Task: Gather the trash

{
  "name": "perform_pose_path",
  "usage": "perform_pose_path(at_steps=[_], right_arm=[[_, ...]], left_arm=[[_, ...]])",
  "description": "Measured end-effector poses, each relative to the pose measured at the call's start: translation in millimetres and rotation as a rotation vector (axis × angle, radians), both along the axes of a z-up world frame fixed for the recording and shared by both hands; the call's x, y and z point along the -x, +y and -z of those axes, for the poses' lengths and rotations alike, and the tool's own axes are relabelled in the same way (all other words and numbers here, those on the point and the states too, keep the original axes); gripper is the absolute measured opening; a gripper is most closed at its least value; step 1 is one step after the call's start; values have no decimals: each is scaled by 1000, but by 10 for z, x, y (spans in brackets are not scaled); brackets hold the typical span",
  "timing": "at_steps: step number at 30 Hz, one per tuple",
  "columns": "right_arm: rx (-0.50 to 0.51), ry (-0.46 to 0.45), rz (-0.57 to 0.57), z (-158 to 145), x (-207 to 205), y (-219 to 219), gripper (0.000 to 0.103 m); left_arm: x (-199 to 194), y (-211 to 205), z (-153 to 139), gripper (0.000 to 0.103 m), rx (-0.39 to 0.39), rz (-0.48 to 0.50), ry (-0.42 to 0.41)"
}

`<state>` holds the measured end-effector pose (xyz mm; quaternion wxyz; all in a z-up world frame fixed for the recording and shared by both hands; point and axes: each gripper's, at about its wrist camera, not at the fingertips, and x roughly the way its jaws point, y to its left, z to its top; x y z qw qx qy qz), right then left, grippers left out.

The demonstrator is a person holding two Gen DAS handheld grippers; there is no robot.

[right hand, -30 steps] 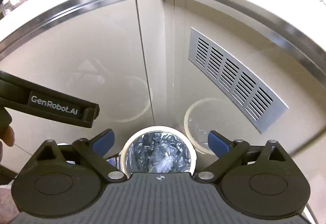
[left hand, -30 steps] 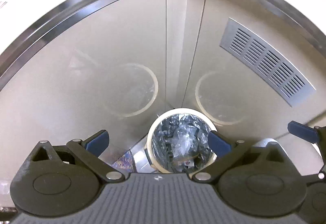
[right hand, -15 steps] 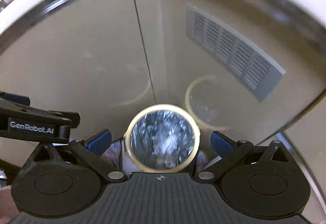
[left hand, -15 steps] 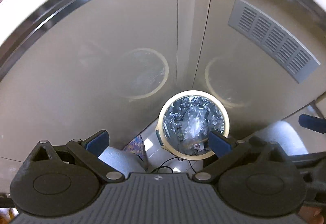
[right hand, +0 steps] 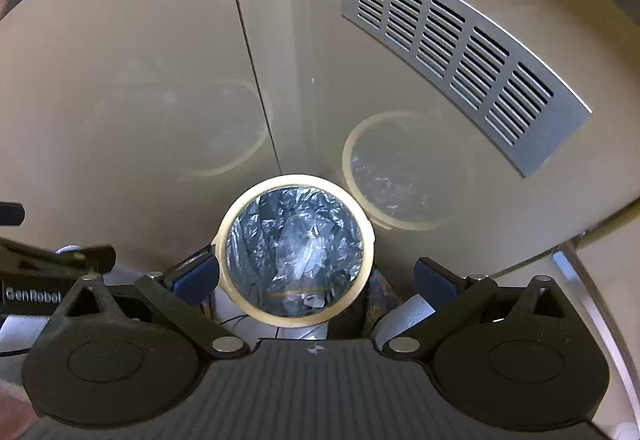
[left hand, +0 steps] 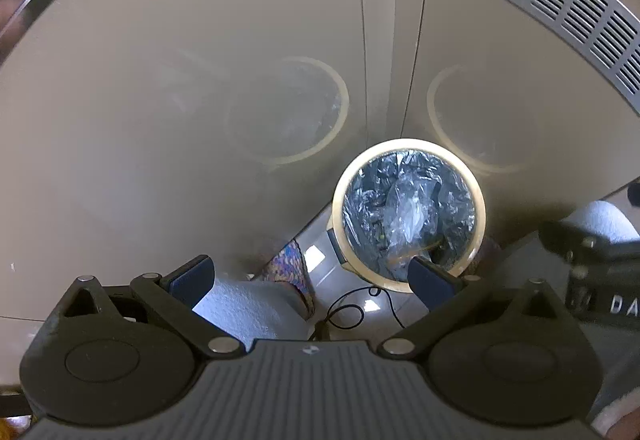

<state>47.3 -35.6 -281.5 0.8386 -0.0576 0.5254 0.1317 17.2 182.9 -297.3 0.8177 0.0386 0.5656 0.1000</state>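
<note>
From the left wrist view, you are holding the left gripper (left hand: 310,278) with its jaws spread wide and nothing between them. Beyond and below it, the round cream-rimmed bin lined with a dark crinkled plastic bag (left hand: 409,215) is standing on the floor in the corner where two glossy beige cabinet panels (left hand: 180,80) meet; both panels are mirroring its rim. A crumpled clear plastic wrapper (left hand: 410,210) is lying inside, near the middle of the liner. The right blue fingertip (left hand: 430,278) is overlapping the near rim only in line of sight; I cannot tell whether it is touching. A thin black cable (left hand: 348,314) is trailing on the floor just in front of the bin, and grey-clad legs (left hand: 248,306) are showing below.

From the right wrist view, you are keeping the right gripper (right hand: 316,280) released too, empty, with the bin (right hand: 296,250) sitting between its fingertips. A grey slotted vent grille (right hand: 460,48) is fixed to the right panel.

Judging from this, no loose trash is showing outside the bin, so you are probably heading to lift out the liner. Pinching only the wrapper instead of the bag's edge could leave the liner behind. A jaw catching the rim could tip the bin against the panels, and the cable could snag as you are reaching down.
</note>
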Motion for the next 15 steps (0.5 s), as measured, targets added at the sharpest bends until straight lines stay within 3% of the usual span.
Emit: perform_pose_path(at_steps=[15], right_arm=[[37, 2, -57, 53, -79, 115, 103]], left_arm=[[-36, 4, 139, 103, 28, -6, 19]])
